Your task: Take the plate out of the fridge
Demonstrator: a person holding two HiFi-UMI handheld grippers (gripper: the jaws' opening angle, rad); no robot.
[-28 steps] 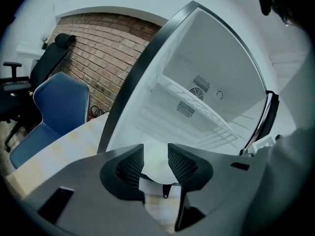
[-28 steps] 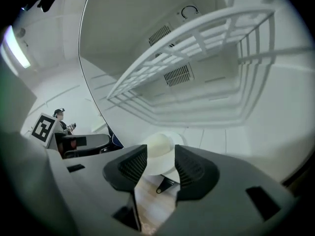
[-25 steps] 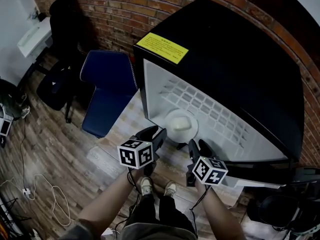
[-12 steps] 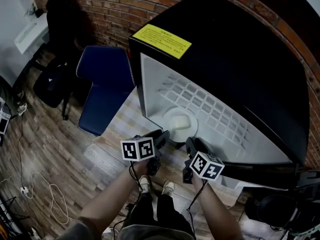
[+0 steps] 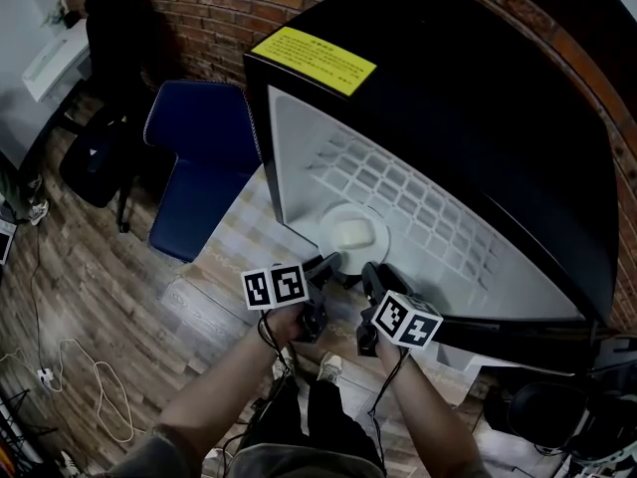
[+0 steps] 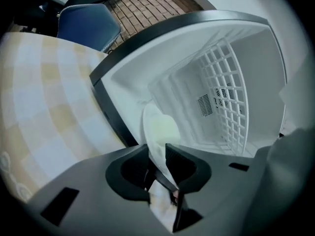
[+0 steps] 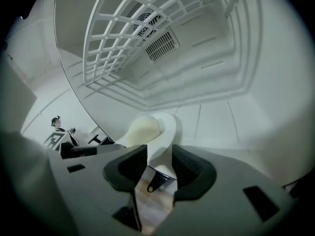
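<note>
A white plate (image 5: 350, 229) with a pale lump of food lies on the floor of the open black fridge (image 5: 448, 98), near its front edge. My left gripper (image 5: 328, 264) is at the plate's near left rim. Its jaws are closing, and the rim of the plate (image 6: 157, 127) runs between the jaws of this gripper (image 6: 157, 154) without a firm pinch showing. My right gripper (image 5: 370, 272) reaches in from the near right. The plate (image 7: 147, 129) has its edge in that gripper's (image 7: 160, 156) wider gap, with the jaws apart.
A white wire shelf (image 5: 398, 192) hangs in the fridge above the plate. A blue chair (image 5: 199, 167) stands left of the fridge, with a black chair (image 5: 109, 28) behind it. A cable (image 5: 100, 386) lies on the wooden floor. The person's feet are below the grippers.
Both grippers have moved forward into the fridge mouth and now straddle the plate's near rim. The plate has not moved.
</note>
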